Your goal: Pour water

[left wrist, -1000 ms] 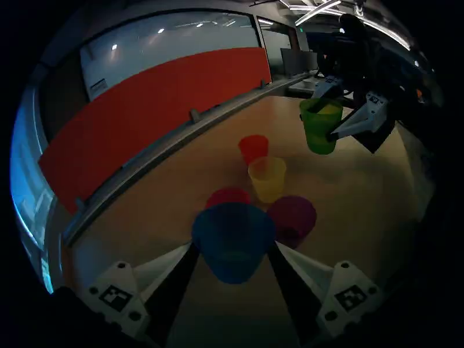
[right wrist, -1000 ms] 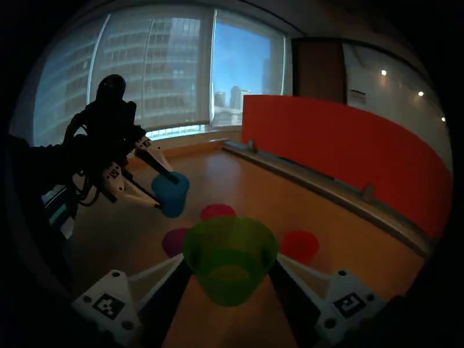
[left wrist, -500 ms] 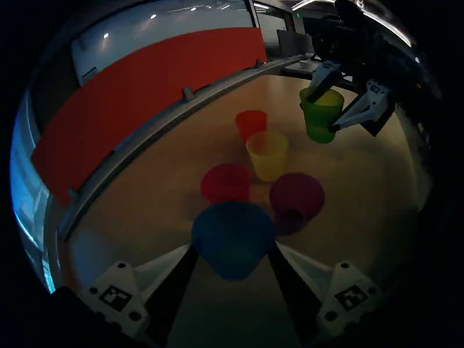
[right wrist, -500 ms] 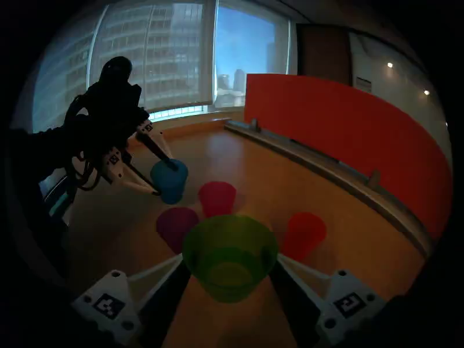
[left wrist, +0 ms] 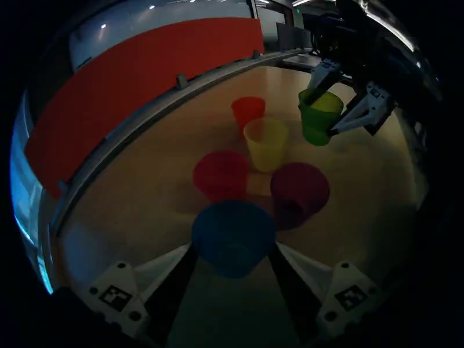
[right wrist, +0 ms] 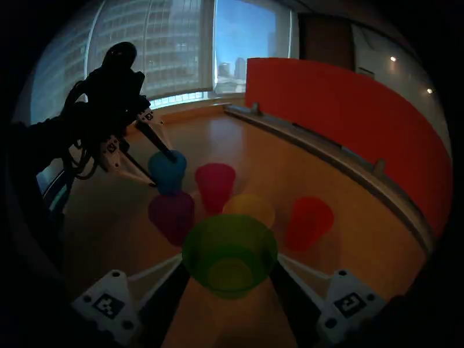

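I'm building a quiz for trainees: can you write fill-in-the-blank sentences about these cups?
The blue plastic cup sits between the fingers of the ___. The green plastic cup sits between the fingers of the ___. On the wooden table stand ___ other cups.
Missing: left gripper; right gripper; four.

Red partition [right wrist: 359, 116] noted along far edge of wooden table [right wrist: 243, 145]. Tall buildings [right wrist: 227, 68] seen through window [right wrist: 174, 52]. Small ceiling lights [right wrist: 394, 59] spotted above partition.
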